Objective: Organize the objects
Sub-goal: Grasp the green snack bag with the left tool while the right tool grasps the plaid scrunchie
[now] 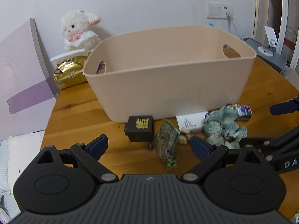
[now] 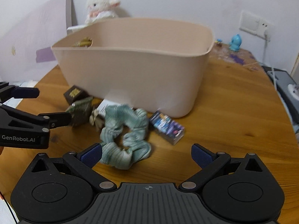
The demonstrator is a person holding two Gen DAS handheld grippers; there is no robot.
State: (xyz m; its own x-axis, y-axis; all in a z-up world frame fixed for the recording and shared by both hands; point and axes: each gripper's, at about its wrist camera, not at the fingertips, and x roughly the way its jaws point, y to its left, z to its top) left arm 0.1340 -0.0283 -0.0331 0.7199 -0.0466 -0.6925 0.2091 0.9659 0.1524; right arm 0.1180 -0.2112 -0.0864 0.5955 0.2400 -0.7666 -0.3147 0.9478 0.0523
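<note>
Both grippers have their jaws wide apart and hold nothing. Left gripper [image 1: 149, 146] sits low in the middle of its frame, aimed at a green net pouch [image 1: 166, 140] and a dark box with a gold sign [image 1: 140, 129]. Right gripper [image 2: 146, 155] sits low in its frame, with its left pad just beside a green scrunchie [image 2: 124, 132].

All the small things lie on the wooden table [image 2: 233, 112], in a row in front of the big beige bin [image 1: 168, 74], which fills the middle of both frames. A white card box [image 1: 190, 122] and a shiny card pack [image 2: 167, 127] lie close to the bin wall too. As far as can be seen, nothing is in the bin yet.

So this looks like the very start: reaching for the first things to pick up. Next, I think the right gripper needs to go lower around the scrunchie and squeeze. It is soft, so it should bunch up easily. Then lift it over the bin's rim and let go.
</note>
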